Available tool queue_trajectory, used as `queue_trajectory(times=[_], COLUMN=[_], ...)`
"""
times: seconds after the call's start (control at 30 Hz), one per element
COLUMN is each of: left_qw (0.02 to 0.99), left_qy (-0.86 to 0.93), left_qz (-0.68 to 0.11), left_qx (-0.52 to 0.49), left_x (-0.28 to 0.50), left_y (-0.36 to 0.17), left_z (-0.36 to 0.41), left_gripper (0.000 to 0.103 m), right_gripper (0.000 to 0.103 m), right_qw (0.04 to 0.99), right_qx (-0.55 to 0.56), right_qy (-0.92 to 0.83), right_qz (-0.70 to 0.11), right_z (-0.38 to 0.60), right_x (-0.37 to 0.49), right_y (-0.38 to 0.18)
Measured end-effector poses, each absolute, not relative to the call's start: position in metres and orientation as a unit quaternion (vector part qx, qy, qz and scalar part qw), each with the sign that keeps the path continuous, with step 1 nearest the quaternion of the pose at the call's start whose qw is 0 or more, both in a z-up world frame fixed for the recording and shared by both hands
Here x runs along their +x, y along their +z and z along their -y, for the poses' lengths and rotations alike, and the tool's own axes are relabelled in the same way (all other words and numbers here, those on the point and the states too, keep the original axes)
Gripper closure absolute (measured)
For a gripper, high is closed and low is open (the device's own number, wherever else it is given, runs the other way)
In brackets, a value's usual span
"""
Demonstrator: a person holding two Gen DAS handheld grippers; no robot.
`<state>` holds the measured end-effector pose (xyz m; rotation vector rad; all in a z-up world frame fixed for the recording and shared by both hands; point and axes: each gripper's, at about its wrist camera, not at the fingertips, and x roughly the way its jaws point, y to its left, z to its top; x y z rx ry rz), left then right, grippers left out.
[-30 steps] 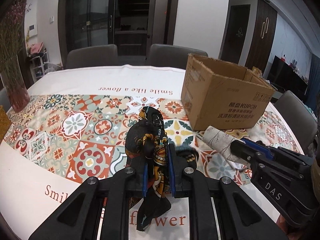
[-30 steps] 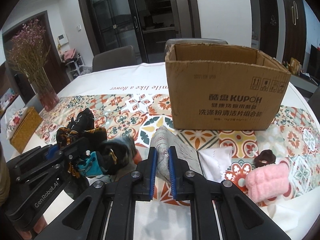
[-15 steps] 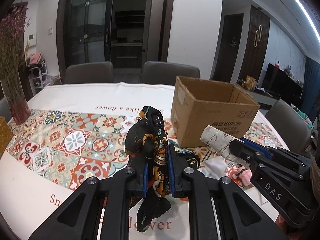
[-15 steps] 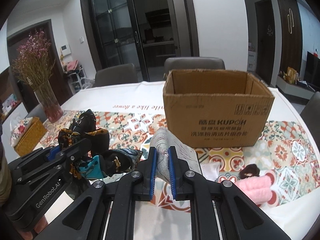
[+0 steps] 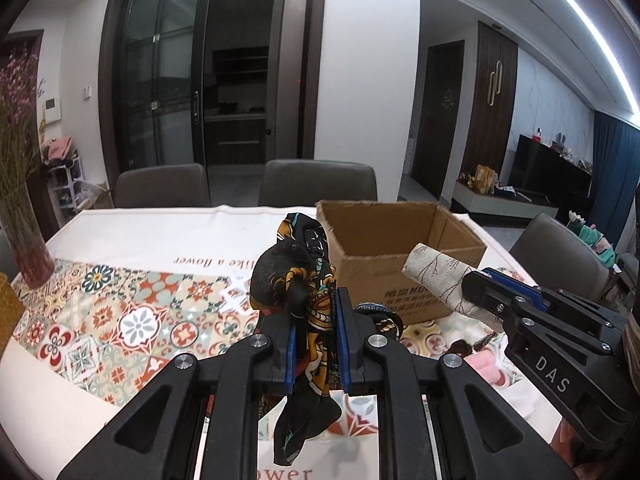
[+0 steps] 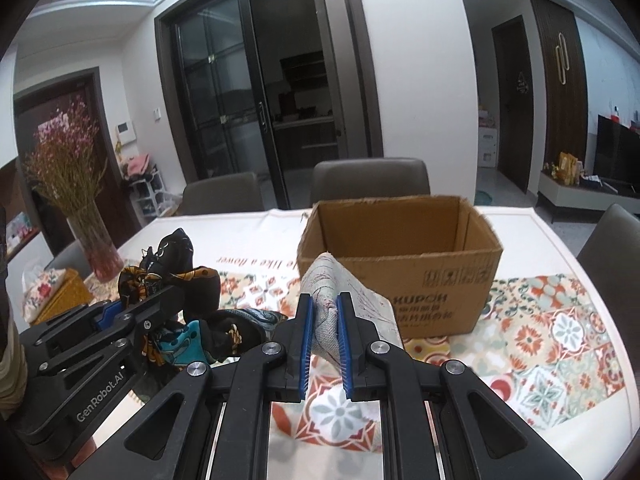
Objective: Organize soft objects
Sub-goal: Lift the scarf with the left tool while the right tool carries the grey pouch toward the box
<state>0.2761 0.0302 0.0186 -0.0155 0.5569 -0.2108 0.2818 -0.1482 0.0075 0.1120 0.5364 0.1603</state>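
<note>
Both grippers are held tilted downward above the table [image 5: 120,236]; the left gripper [image 5: 316,334] pinches one dark scarf [image 5: 298,280] at centre, the right gripper [image 6: 324,334] one pale cloth [image 6: 344,300], before one open box [image 6: 400,236]

left gripper [image 5: 314,336]: we see matte black linkage arms, silver round screws at the pivots, blue ribbed pads lining its jaws, white "genrobot.ai" lettering on the side.
right gripper [image 6: 323,334]: same black frame, silver screws, blue pads, with white "das" lettering on its side.
sleeve [image 6: 10,356]: a beige cuff.
</note>
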Motion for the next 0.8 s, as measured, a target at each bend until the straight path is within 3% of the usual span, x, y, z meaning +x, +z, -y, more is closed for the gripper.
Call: queue_trajectory(times=[0.8], left_qw=[0.965], left_qy=[-0.139], left_qz=[-0.222], left_qx=[0.016], left_x=[0.315], left_y=[0.076], left_z=[0.031], left_gripper=[0.086], right_gripper=[0.090], right_qw=[0.976], right_qx=[0.063], right_qy=[0.054], right_qz=[-0.203], right_z=[0.202], right_x=[0.300], right_y=[0.062])
